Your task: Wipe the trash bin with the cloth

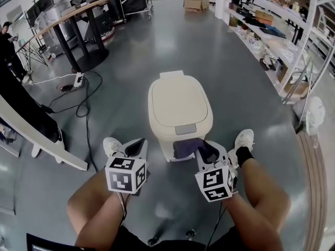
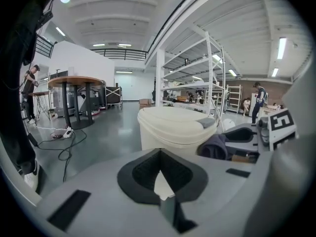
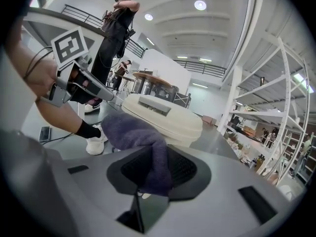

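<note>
Nearest the camera, the person's bare knees [image 1: 99, 208] bend on either side of the trash bin's front, with both grippers held out between them. The left gripper [image 1: 137, 146] sits in front of the trash bin [image 1: 178, 101], off its left corner and clear of it. Its jaws are closed tip to tip with nothing between them. The right gripper [image 1: 207, 149] is at the bin's front right corner, its jaws clamped on a dark purple cloth [image 1: 186, 146]. The cloth bunches out of the pads and lies against the bin's front wall, just under the lid's edge.

A white shoe [image 1: 111, 145] stands on the floor left of the bin's base. Another white shoe [image 1: 244, 139], with a black sock [image 1: 242, 155] above it, stands to its right. The bin is cream, with its lid down and a small grey tab [image 1: 186, 129] at the lid's near rim.

Left of the bin a black cable [image 1: 84, 106] loops over the grey floor. Farther back on that side stands a round wooden-topped table [image 1: 78, 13] on a dark pedestal, and a person in dark clothes [image 1: 8, 46] stands beyond it. White shelving [image 1: 272, 33] with assorted goods runs along the bin's right side. A cardboard box [image 1: 196, 4] rests on the floor well behind the bin
</note>
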Demonstrator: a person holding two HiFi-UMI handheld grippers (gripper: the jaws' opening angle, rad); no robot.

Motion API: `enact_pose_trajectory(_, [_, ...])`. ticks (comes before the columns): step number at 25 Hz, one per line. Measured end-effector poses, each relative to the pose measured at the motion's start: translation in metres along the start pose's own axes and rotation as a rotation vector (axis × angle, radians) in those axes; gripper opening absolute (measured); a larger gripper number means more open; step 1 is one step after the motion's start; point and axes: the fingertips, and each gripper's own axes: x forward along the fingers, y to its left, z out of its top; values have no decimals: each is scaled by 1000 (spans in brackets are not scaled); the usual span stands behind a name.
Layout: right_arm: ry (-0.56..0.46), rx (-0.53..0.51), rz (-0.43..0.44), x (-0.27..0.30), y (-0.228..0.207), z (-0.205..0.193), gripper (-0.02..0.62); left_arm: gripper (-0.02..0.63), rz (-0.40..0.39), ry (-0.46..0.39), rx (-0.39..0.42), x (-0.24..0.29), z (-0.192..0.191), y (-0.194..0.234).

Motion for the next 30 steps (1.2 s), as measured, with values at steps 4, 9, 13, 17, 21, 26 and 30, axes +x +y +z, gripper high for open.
enact_pose_trajectory(4, [1,25,-14,0,-9,-6,100,-3,-24,-16,-1,8,-4,-4])
enact_pose_trajectory(9, [18,38,-49,-2,-27,-19,100,-3,-44,-8,25,15,-12,-12])
enact_pose_trajectory(13, [32,58,-83,-2,-44,-27,100,-3,-43,1,28,17,-15,-12])
enact_pose_trajectory(17, [44,69,-102,0,-54,-31,100,-3,-41,3,30,18,-18,-13])
enact_pose_trajectory(21, [65,80,-121,1,-59,-37,100,-3,-38,3,30,18,-19,-13])
enact_pose_trajectory(26, [64,88,-113,-2,-56,-42,100,-3,-37,6,29,19,-21,-11])
enact_pose_trajectory(30, [32,47,-56,-7,-32,-39,100,-3,-39,9,28,18,-24,-11])
